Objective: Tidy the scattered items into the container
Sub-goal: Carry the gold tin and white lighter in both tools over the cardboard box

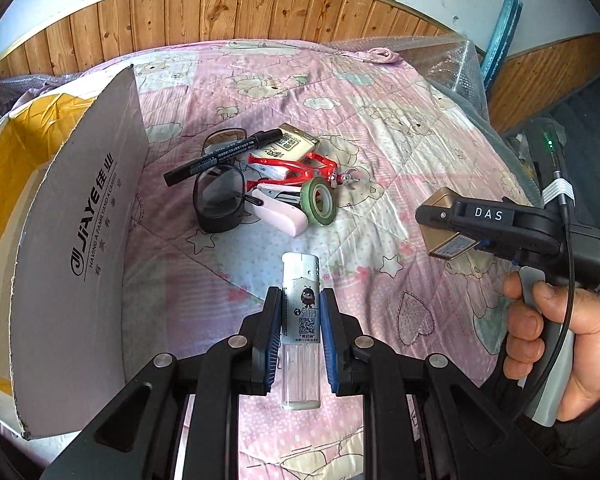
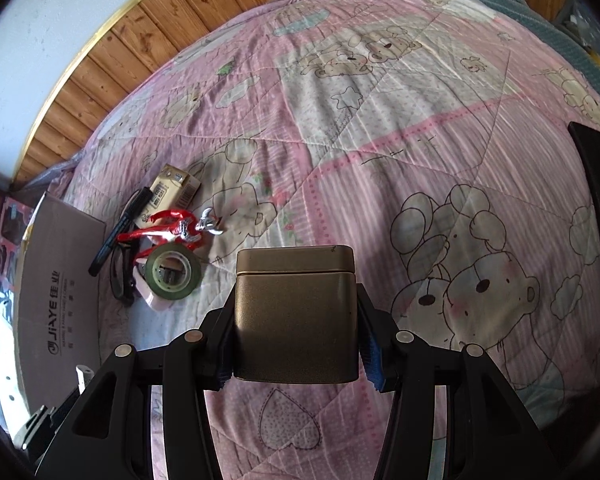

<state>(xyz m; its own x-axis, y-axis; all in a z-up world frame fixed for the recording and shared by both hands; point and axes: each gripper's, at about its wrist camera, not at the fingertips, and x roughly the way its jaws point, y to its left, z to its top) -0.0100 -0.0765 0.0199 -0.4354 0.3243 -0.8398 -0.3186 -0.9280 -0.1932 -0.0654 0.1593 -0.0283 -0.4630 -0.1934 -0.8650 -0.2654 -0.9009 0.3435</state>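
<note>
My left gripper [image 1: 300, 336] pinches a clear lighter [image 1: 301, 332] between its blue pads, the lighter's metal cap pointing straight ahead of the fingers, held above the pink quilted bed [image 1: 380, 128]. To the left of this gripper stands the open cardboard box [image 1: 80, 240], its grey flap raised and yellow lining showing inside. Ahead of the gripper, on the quilt, lies the scatter: a black marker [image 1: 220, 156] resting across a pair of glasses [image 1: 220, 196], a red-handled tool [image 1: 296, 170], a roll of green tape [image 1: 319, 203] standing on edge against a pink-white stapler [image 1: 280, 210], and a small yellowish packet [image 1: 292, 142] behind them.

My right gripper [image 2: 296, 316] is clamped on a gold tin [image 2: 296, 312], lid facing forward, carried off the bed. From the left wrist camera I see that tin off to the right and ahead, with a hand [image 1: 556, 344] wrapped around the right handle. From the right gripper, the same pile lies ahead and to the left, with the box's flap further left still. A dark flat object [image 2: 596, 212] lies on the quilt off to its right; I cannot tell what it is.
</note>
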